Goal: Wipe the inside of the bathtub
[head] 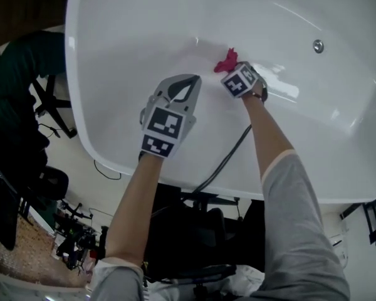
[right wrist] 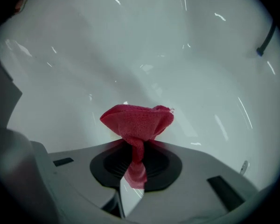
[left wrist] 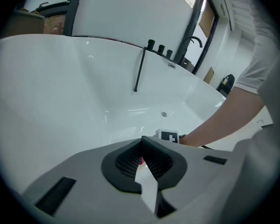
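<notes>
R gripper [right wrist: 136, 148] clamped on red cloth [right wrist: 138, 119]. Cloth bunched ahead of jaws, at inner wall of bathtub [head: 113, 49]; couldn't tell if touching. In head view, cloth sat well left of drain [head: 318, 45]. L gripper [left wrist: 141, 143] had jaws together, nothing held, hovered over bathtub, farther from drain than R gripper. Step, prob.: mid-wipe of interior. Next move likely calls for cloth pressed on surface, sweep twd drain w/ steady pressure and firm grip.

Bathtub [head: 131, 42] far side beyond frame
</notes>
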A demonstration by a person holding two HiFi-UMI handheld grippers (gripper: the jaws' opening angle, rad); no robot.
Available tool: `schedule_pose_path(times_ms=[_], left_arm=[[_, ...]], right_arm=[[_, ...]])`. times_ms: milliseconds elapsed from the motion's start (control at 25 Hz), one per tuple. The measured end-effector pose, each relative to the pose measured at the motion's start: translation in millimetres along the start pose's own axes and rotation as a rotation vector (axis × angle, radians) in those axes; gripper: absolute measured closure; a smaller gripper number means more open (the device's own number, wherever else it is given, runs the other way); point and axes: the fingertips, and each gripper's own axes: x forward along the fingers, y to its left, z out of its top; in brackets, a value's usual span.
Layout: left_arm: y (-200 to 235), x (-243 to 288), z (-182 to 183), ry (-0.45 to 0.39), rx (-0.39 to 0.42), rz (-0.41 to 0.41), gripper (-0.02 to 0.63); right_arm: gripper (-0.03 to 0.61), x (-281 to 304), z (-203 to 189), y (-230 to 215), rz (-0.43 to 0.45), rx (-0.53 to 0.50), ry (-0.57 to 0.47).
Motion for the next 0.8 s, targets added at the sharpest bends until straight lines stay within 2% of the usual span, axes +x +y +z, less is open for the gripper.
schedule_pose_path(times_ms=[280,480,640,800], left_arm=[[5,-6,9,-0.01,-0.023,0.028,0.609],[11,-16,14,-0.023,-0.053,0.026,0.609],[19,-28,18,-0.042,-0.076,0.039,0.61],[27,-35,21,-0.05,-0.094,0.055,0.611]], right_arm=[[0.522,33,-8,7,0.014,0.052,0.057],[0.523,35,-6,11,-0.03,0.044,0.077],[0.523,38,0,23,-0.031,-0.014,0.069],[0.523,39,13,44,0.008,-0.115,0.064]])
